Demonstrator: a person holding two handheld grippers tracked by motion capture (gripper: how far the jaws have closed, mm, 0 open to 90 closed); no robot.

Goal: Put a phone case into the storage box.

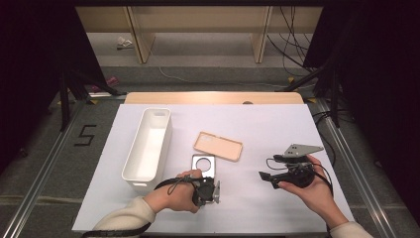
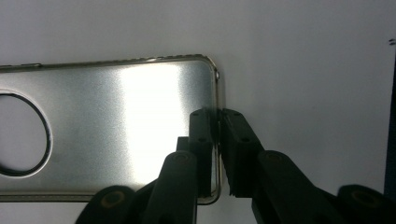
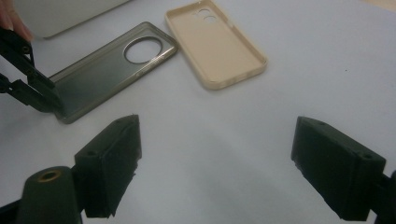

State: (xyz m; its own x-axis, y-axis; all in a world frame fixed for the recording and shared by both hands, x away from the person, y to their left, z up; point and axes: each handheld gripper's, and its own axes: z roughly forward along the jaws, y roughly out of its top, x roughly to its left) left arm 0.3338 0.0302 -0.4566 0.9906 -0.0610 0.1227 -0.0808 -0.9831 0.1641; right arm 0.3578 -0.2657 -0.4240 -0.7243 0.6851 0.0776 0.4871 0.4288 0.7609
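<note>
— What do we have in the left gripper (image 2: 216, 140)?

— Its jaws are pressed almost together on the short end wall of the grey phone case (image 2: 116, 126). In the left gripper view one jaw sits inside the case and the other outside, with the thin rim pinched between them near the case's corner.

— And where does that case lie?

— In the high view we see the grey phone case (image 1: 204, 164) a little below the middle of the frame, flat on the white table (image 1: 277, 124), open side up. Its long axis runs up and down the frame: the round camera hole points toward the top, and the pinched end toward the bottom, where the left gripper (image 1: 210, 191) meets it.

— What about the right gripper (image 3: 215, 163)?

— Its jaws stand spread wide, with bare table between them; we see them touching nothing. In the high view the right gripper (image 1: 270, 178) sits lower right, well apart from the case.

— Anything near the grey case?

— A beige phone case (image 1: 218, 146) lies just beside it, up and to the right, slanted. A white bin (image 1: 147, 144) stands to the left, long axis running up the frame.
</note>
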